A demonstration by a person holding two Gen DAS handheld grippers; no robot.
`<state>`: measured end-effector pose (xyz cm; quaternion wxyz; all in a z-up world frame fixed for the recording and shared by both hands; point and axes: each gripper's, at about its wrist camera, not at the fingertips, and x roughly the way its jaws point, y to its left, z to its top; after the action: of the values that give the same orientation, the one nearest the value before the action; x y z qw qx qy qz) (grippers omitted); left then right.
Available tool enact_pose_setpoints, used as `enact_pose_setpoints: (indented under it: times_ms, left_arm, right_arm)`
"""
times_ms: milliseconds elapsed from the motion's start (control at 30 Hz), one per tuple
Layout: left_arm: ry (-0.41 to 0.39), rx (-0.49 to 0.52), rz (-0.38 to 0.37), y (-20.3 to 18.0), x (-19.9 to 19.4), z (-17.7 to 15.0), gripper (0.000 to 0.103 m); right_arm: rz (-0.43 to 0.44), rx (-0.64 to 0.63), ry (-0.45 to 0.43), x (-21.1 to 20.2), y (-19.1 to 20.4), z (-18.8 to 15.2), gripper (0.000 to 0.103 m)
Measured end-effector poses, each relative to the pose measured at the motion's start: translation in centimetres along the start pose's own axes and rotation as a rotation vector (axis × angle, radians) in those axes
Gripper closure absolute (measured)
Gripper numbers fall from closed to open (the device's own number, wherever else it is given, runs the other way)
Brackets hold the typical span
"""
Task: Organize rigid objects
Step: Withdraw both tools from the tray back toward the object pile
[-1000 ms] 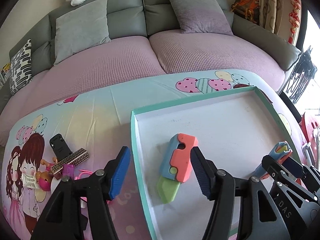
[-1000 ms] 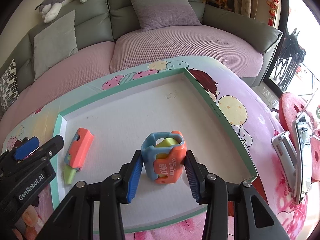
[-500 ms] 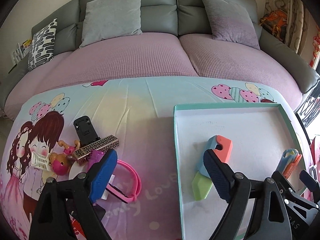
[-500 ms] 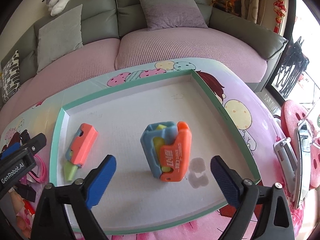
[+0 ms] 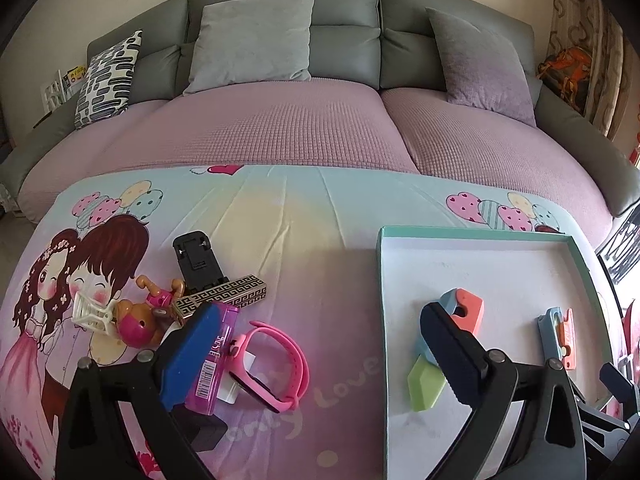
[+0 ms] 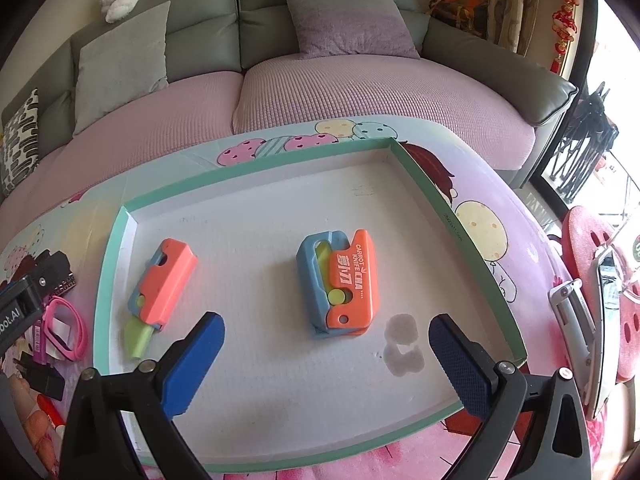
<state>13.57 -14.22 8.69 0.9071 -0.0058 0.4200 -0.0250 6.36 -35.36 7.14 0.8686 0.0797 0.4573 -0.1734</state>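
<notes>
With the left gripper [image 5: 316,356] still opening and empty and the right gripper [image 6: 326,360] spread wide and empty, the pink watch [image 5: 276,364] at lower centre should be straddled squarely before closing.

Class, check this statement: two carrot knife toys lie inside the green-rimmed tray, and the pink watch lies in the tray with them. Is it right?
Not quite. Both carrot knife toys do lie inside the green-rimmed tray, but the pink watch lies outside it, on the cartoon-print cloth to the tray's left. The left wrist view shows this.

Teal-rimmed white tray [image 6: 256,168]; pink watch [image 5: 280,364]
</notes>
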Motion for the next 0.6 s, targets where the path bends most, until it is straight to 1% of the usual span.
enact_pose_setpoints:
  times_ms: [300,467,600]
  left_arm:
    - [0.005,-0.020,0.017,1.0,0.0,0.1,0.003]
    - [-0.001,-0.023,0.021,1.7,-0.9,0.3,0.003]
    - [-0.053,-0.007,0.060,2.6,-3.2,0.7,0.003]
  right_arm:
    - [-0.005,-0.027,0.008,0.1,0.8,-0.2,0.000]
    - [0.017,-0.022,0.006,0.1,1.0,-0.2,0.000]
    - [0.059,-0.004,-0.004,-0.2,1.3,-0.2,0.000]
